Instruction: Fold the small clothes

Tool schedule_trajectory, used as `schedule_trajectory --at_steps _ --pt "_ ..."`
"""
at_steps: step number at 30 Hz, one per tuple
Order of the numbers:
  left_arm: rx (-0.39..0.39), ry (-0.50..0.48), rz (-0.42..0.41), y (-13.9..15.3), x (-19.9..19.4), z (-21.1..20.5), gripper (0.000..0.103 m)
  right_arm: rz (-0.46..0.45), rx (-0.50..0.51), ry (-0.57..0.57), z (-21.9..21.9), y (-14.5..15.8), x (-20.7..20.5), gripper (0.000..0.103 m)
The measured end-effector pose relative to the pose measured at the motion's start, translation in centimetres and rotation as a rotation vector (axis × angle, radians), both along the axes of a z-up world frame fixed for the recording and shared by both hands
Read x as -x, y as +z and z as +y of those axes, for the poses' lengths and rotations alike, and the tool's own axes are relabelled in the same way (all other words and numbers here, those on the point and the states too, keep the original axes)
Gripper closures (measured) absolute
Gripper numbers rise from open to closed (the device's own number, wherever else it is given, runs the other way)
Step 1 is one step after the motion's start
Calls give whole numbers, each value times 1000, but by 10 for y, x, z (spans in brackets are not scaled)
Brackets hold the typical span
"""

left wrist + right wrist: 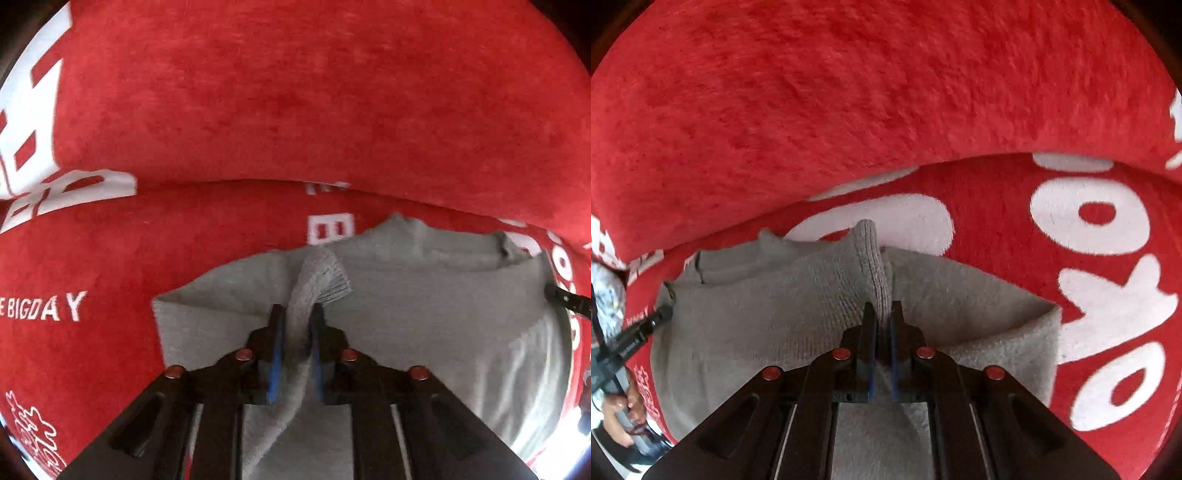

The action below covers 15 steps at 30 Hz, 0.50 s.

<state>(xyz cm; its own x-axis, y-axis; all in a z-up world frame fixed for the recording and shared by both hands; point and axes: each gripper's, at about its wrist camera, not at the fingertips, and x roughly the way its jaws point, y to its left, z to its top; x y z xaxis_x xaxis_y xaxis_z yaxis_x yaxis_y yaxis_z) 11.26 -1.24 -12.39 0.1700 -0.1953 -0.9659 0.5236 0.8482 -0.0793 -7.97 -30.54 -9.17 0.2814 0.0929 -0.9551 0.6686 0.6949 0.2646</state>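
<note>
Left wrist view: our left gripper has its jaws narrow, pinched on a ribbed edge of the grey knit garment, which lies spread under and ahead of the fingers on the red plush blanket; left of the gripper we read white lettering "E BIGDAY" on the blanket. Right wrist view: our right gripper is clamped nearly closed on another ribbed fold of the same garment, with big white letters to its right, not legible as a word.
</note>
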Motion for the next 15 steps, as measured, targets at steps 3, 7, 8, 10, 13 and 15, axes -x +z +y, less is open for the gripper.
schedule_trajectory --at_steps 3,7,8,10,13,15 --pt "-63 83 -62 2 -15 16 55 18 30 -20 -5 3 2 83" --pt "-151 179 -66 5 -36 45 55 77 61 -92 -19 11 9 68" --pt "-152 187 -60 8 -37 51 55 86 69 -105 -20 15 11 68" --pt "-116 183 -40 20 -33 66 55 67 65 -112 -16 28 17 68" --pt "-30 142 19 35 -12 78 50 13 46 -61 8 48 28 68" --pt "-2 112 63 39 14 85 20 -7 31 1 34 57 37 68"
